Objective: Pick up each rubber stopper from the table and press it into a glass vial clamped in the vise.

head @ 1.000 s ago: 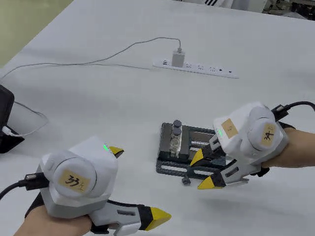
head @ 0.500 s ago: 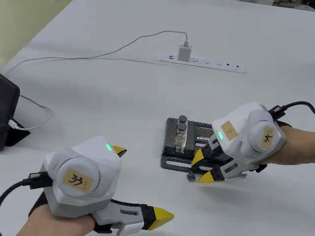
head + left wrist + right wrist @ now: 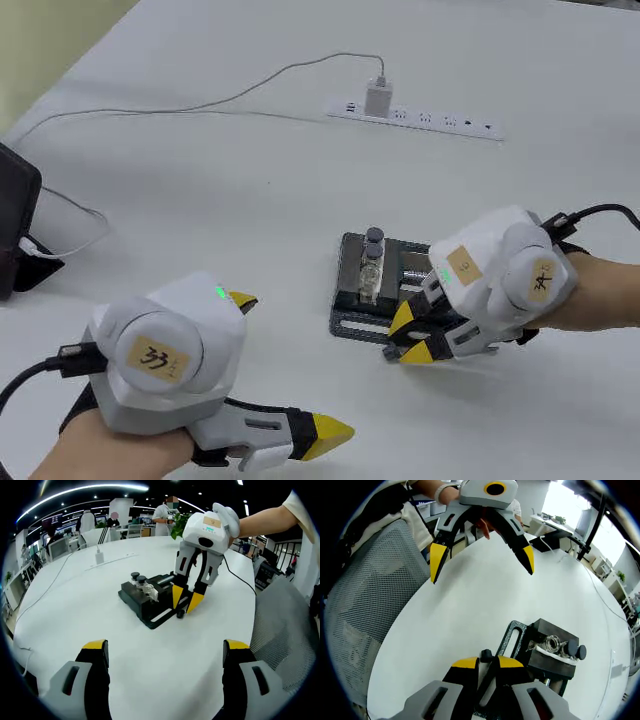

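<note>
A black vise [image 3: 352, 318] [image 3: 150, 611] [image 3: 555, 666] holds two upright glass vials [image 3: 370, 282] [image 3: 150, 593] capped with dark stoppers [image 3: 375, 236] [image 3: 135, 575]. My right gripper [image 3: 409, 336] [image 3: 185, 599] [image 3: 487, 662] is low at the vise's near corner. Its yellow tips are shut on a small dark rubber stopper [image 3: 180, 613] [image 3: 486, 655] that sits on the table. My left gripper [image 3: 288, 370] [image 3: 165, 651] hovers open over bare table to the vise's left, with nothing between its jaws. In the right gripper view, the left gripper [image 3: 481, 555] shows at the top.
A white power strip [image 3: 430, 120] with a plugged charger [image 3: 378, 98] and a long cable lies at the back. A black device [image 3: 15, 225] with a cable sits at the left edge. A mesh chair [image 3: 367, 610] stands beside the table.
The right gripper's jaws have narrowed around the loose stopper by the vise. The left gripper has stayed put. The head camera has shifted slightly.
</note>
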Demonstrator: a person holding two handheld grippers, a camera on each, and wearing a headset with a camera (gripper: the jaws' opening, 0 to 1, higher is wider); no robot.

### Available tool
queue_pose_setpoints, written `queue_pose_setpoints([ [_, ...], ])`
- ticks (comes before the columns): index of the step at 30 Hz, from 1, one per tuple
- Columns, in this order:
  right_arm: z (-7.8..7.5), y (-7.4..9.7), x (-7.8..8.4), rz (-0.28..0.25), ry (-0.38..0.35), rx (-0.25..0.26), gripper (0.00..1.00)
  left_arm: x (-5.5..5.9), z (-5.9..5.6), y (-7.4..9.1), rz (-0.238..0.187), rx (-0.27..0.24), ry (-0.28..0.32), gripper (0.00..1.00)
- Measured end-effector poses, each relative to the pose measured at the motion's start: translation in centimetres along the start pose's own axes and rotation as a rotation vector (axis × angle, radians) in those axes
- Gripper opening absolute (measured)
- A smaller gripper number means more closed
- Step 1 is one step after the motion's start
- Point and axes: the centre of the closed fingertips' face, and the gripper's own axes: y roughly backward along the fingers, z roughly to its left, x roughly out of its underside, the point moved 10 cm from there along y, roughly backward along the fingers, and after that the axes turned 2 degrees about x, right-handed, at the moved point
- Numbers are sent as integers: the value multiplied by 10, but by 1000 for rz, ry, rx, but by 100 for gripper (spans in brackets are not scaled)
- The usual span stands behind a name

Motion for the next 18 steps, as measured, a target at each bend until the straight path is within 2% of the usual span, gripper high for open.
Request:
queue_pose_setpoints([
  [18, 2, -3, 2, 2, -12, 15, 7, 0, 0, -1, -4, 4, -4, 94],
])
